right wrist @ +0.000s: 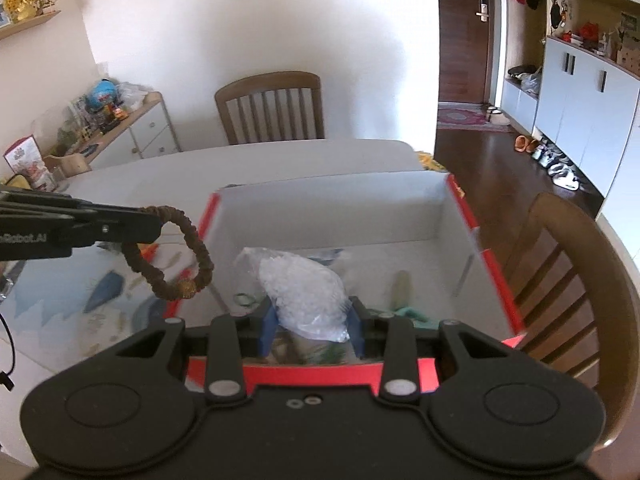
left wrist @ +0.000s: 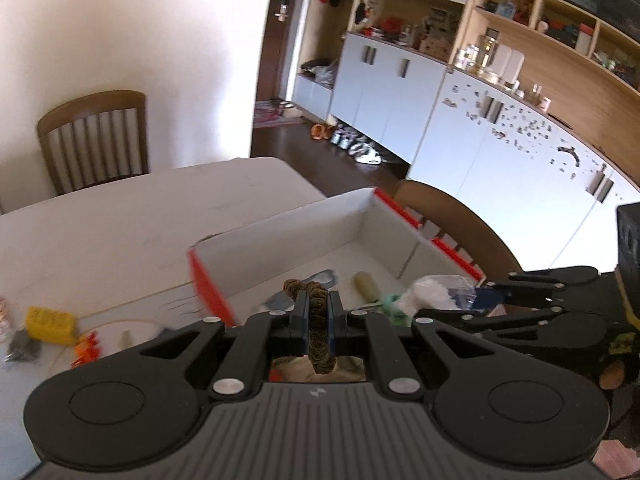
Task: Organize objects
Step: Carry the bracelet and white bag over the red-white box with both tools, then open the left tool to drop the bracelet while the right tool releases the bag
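Hanging from the left tool (right wrist: 150,222), the bead bracelet (right wrist: 170,254) loops downward.

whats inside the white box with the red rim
Inside the box: a pale cylinder, a green ring and a teal piece. The clear bag held above hides the floor beneath it.

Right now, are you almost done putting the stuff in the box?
Partway. Done: a pale tube and green bits already lie in the box. In hand: the left claw holds a brown bead bracelet beside the box, and the right claw holds a plastic bag over it. Left: a yellow sponge and orange bits on the table.
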`<state>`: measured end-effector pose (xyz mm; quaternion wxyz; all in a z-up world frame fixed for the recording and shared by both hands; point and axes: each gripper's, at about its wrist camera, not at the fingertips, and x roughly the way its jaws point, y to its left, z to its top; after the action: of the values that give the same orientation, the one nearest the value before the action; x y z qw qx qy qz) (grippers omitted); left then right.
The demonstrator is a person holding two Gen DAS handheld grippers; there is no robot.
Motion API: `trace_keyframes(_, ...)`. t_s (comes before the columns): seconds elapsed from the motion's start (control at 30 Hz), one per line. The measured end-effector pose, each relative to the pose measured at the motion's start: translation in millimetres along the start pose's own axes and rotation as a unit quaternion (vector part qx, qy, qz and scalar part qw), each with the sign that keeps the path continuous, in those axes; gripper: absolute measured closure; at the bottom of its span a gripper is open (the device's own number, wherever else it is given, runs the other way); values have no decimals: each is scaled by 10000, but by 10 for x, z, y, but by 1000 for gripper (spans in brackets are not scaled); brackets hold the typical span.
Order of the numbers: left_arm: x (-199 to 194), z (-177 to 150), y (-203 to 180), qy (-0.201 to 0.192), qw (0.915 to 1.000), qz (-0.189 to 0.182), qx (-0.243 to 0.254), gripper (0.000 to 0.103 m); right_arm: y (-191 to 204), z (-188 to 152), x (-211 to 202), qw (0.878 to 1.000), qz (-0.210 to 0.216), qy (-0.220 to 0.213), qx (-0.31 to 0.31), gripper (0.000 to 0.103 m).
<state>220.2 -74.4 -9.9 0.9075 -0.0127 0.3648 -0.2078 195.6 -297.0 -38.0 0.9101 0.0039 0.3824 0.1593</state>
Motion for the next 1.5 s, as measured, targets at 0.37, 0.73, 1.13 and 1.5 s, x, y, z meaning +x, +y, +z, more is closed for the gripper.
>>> trace_keyframes(0.37, 598, 145, -348, 300, 9987, -399, -52, 95, -478, 188, 292, 9996, -186, 130, -182, 68)
trace_keyframes(0.73, 1224, 49, -505, 823, 9946, -617, -126, 95, -597, 325, 758, 9975, -161, 479, -498, 68)
trace_keyframes(1.13, 1603, -75, -438, 1340, 9899, -444, -123, 95, -597, 301, 1293, 9913, -43, 1160, -623, 68)
trace_keyframes(1.5, 1708, -171, -402, 1521, 9881, -226, -35, 95, -634, 289, 1248, 9924, 26, 1098, -552, 66)
